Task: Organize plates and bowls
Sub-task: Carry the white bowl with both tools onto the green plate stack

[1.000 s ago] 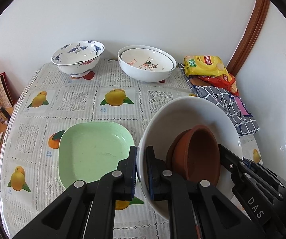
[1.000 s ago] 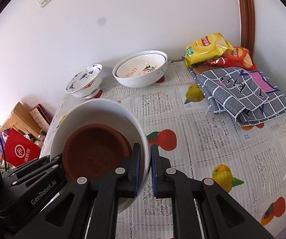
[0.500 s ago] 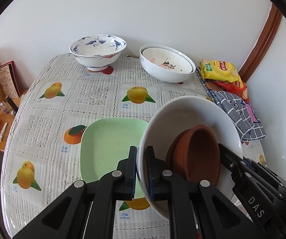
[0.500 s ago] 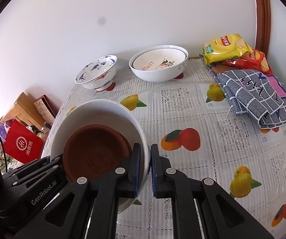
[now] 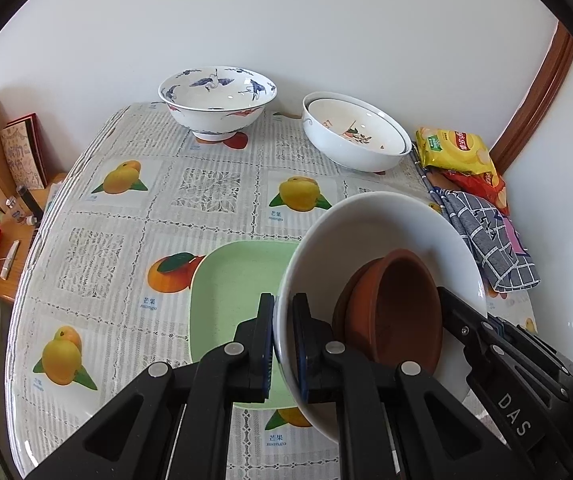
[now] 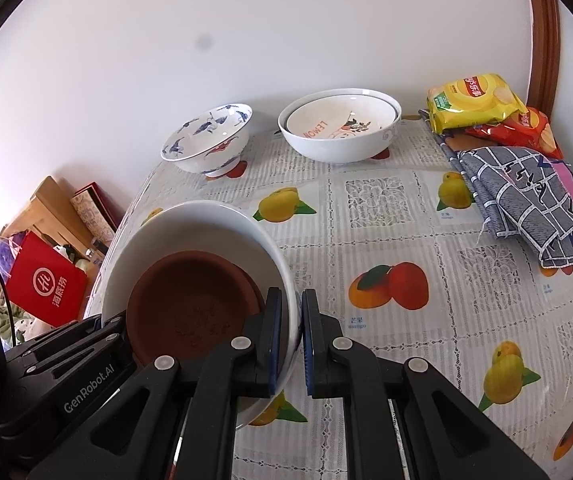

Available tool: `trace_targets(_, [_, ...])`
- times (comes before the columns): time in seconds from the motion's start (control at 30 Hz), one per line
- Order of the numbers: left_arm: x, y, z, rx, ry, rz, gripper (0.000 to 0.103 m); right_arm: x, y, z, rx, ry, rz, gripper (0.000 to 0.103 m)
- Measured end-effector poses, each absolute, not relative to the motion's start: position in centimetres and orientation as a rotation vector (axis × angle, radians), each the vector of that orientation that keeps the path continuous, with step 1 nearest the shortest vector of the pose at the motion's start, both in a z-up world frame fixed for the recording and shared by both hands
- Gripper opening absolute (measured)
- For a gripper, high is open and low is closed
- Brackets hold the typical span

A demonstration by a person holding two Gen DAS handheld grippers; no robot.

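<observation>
Grippers shared the load: the left gripper (image 5: 283,344) and right gripper (image 6: 291,340) each pinched opposite rims of the white bowl (image 5: 382,232), keeping it level above the green plate (image 5: 238,276) near the tabletop's front edge, brown dishes (image 6: 190,304) nested inside.

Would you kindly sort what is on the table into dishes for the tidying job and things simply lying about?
Job: white bowl with brown dishes, held at its rim by both tongs; green plate; blue-patterned bowl; nested white bowls.
Lying about: crisp packets; checked cloth.
</observation>
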State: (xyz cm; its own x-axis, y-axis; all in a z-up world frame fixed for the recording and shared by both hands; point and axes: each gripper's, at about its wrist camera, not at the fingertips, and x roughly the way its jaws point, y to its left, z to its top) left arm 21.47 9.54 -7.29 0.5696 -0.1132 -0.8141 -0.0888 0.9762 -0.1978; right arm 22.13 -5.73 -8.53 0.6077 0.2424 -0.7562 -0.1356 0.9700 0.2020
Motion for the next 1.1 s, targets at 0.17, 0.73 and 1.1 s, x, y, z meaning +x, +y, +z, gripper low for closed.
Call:
trace_targets(0.17, [21.6, 10.2, -7.5, -0.235, 0.968, -0.007, 0.01, 22.5, -5.0, -8.7, 0.124, 0.893, 0.225, 0.01])
trace_targets(0.73, [22.0, 12.6, -9.3, -0.261, 1.002, 0.028, 0.01, 23.7, -2.7, -10.4, 0.107, 0.927, 0.255, 0.01])
trace_targets(1.1, [22.5, 13.4, -10.7, -0.281, 1.031, 0.037, 0.01, 24.2, -1.6, -11.8, 0.103, 0.953, 0.26, 0.01])
